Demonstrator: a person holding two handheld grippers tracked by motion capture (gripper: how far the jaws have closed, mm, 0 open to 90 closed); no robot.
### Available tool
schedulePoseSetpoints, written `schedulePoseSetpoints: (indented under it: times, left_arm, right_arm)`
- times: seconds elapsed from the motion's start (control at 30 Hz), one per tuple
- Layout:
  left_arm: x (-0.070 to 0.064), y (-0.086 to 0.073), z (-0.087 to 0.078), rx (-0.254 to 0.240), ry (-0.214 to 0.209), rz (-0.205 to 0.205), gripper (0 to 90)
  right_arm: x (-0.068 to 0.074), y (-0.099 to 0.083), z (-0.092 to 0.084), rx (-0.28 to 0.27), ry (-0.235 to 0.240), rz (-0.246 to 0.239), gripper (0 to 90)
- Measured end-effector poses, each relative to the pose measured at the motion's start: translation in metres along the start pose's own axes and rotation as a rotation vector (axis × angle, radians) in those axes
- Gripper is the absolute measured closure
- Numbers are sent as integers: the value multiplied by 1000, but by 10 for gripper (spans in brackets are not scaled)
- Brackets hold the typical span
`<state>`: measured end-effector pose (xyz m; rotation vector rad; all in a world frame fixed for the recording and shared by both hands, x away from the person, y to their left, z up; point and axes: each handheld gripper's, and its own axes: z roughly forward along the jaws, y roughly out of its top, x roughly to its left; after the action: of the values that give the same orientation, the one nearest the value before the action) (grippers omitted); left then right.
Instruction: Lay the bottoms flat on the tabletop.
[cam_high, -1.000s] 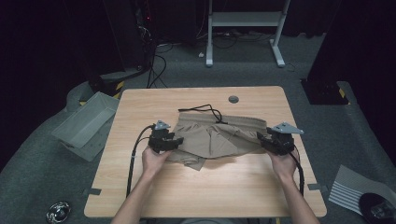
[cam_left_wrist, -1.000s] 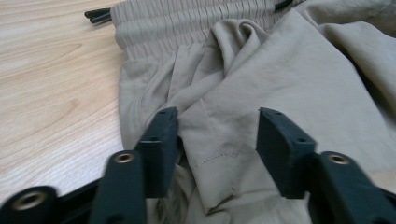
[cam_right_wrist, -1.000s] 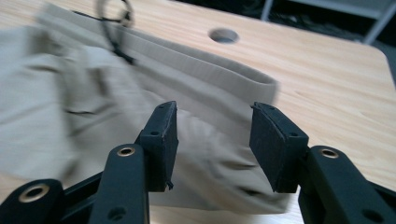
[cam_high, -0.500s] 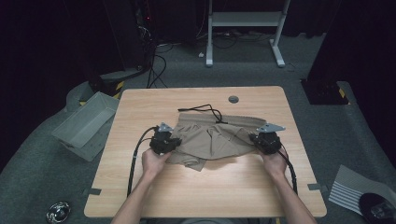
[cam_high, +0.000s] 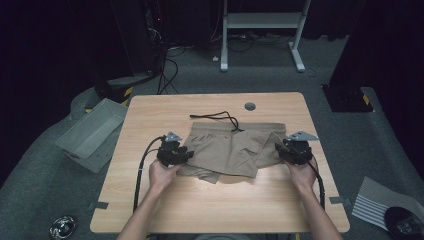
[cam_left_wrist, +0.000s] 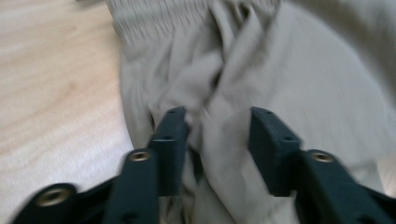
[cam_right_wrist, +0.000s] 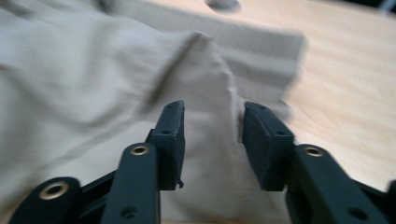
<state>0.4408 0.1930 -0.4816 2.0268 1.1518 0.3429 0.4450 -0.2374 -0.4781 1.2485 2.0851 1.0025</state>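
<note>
The left gripper (cam_left_wrist: 212, 135) has just been opening its black jaws; they stand about half apart, with soft wrinkled cloth of the khaki fabric shorts (cam_high: 232, 150) loose between them. The right gripper (cam_right_wrist: 210, 135) has also just been opening, over a raised fold at the other edge. The shorts lie flat on the light wooden table (cam_high: 210, 210), their black drawstring (cam_high: 220, 117) near the ribbed waistband.

Shorts (cam_high: 227, 150): on the table (cam_high: 210, 210), about its middle, waistband toward the far edge.
Drawstring (cam_high: 220, 117): on the table just behind the waistband.
Left gripper (cam_high: 181, 154): at the shorts' left edge, cloth between its jaws.
Right gripper (cam_high: 283, 151): at the shorts' right edge, cloth between its jaws.
Bin (cam_high: 90, 132): on the floor, left of the table.
Stand (cam_high: 262, 30): on the floor behind the table.
</note>
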Motion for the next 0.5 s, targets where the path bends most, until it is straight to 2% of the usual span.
schedulePoseSetpoints:
  times: [0.03, 0.1, 0.23, 0.33, 0.4, 0.43, 0.5]
  left_arm:
    - [0, 2, 1, -8, 1, 0, 534]
    - [-3, 4, 5, -20, -3, -2, 526]
    - [-9, 6, 20, 29, -6, 15, 584]
    - [-12, 3, 29, 77, -22, 33, 707]
    - [-14, 2, 32, 102, -29, 47, 765]
    - [-15, 1, 33, 107, -33, 47, 787]
    - [-17, 0, 32, 118, -39, 60, 820]
  right_arm:
    - [9, 2, -4, -23, 21, -23, 569]
    - [23, 5, -8, -35, 49, -67, 564]
    - [52, 7, -2, -32, 129, -132, 548]
    - [66, 6, 10, -2, 183, -133, 530]
    - [73, 5, 19, 29, 188, -153, 545]
    - [75, 4, 23, 46, 193, -158, 570]
    - [74, 2, 33, 88, 217, -157, 678]
